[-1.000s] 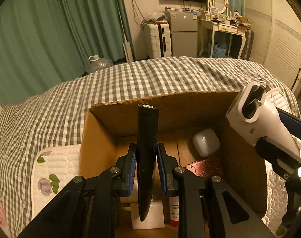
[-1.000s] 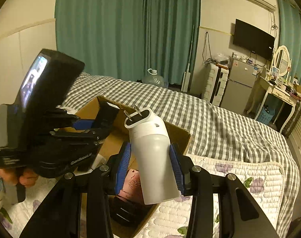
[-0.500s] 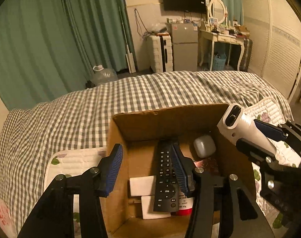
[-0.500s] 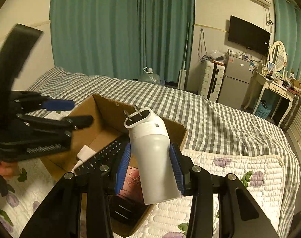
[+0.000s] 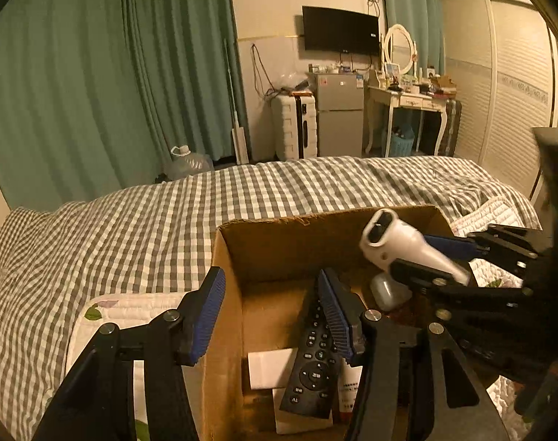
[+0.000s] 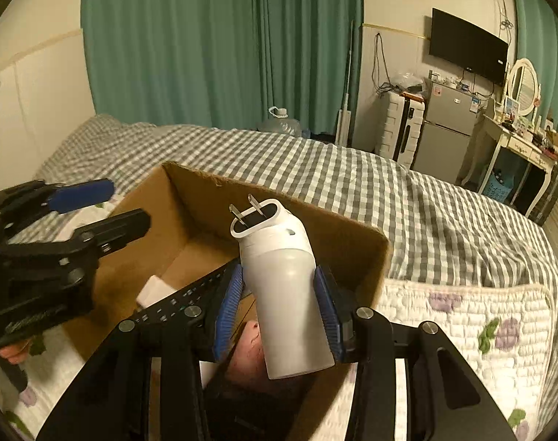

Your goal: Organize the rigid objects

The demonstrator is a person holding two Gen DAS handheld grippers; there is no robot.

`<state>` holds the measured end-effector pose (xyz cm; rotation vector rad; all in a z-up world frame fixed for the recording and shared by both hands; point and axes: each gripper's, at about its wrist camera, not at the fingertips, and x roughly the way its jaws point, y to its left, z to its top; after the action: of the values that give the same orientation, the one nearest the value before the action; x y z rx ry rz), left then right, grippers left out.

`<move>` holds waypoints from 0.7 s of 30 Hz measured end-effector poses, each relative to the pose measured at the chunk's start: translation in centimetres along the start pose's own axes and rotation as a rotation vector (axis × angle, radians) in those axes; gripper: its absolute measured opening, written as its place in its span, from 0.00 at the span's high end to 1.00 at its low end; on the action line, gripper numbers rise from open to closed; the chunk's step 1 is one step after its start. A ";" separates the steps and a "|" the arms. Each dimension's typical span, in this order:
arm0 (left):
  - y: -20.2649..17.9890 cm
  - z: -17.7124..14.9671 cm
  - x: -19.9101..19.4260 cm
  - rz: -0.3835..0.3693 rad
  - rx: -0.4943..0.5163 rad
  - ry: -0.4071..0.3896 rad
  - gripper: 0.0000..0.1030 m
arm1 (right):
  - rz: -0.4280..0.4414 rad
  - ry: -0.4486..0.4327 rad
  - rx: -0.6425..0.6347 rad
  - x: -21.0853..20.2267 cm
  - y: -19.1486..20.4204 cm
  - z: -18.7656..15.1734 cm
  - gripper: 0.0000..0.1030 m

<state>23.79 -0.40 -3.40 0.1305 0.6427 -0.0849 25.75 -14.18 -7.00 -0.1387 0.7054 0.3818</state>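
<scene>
The right gripper point(image 6: 281, 307) was clamped on a white plug-in device point(image 6: 284, 294), prongs up, held above the right side of the cardboard box point(image 6: 190, 198) on the checked bed point(image 6: 425, 213). The left gripper point(image 5: 269, 316) stood wide and empty, its jaws straddling the box's left wall. A black remote point(image 5: 313, 362) lay inside the box on white cartons point(image 5: 267, 367). Risk: released from this height, the device could strike the remote or the small white case point(image 5: 387, 292), or tip over the right wall.

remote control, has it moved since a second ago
Yes. The remote control, held upright in the left gripper above the cardboard box a second ago, now lies inside it; that gripper is open.
</scene>
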 end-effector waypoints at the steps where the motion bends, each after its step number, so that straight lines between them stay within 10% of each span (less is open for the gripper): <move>1: 0.1 0.0 0.0 0.007 -0.004 -0.004 0.46 | -0.004 0.006 0.001 0.6 0.0 0.2 0.60; 10: -0.3 0.5 -3.8 0.041 -0.035 -0.115 0.41 | -0.034 -0.019 0.057 -0.5 -1.1 0.2 0.46; 21: -2.7 2.3 -16.4 0.057 0.002 -0.284 0.37 | -0.084 -0.164 0.064 -13.5 -1.2 1.0 0.45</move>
<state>11.80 -2.80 8.05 0.1359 0.3556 -0.0481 17.40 -18.97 2.57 -0.0753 0.5474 0.2864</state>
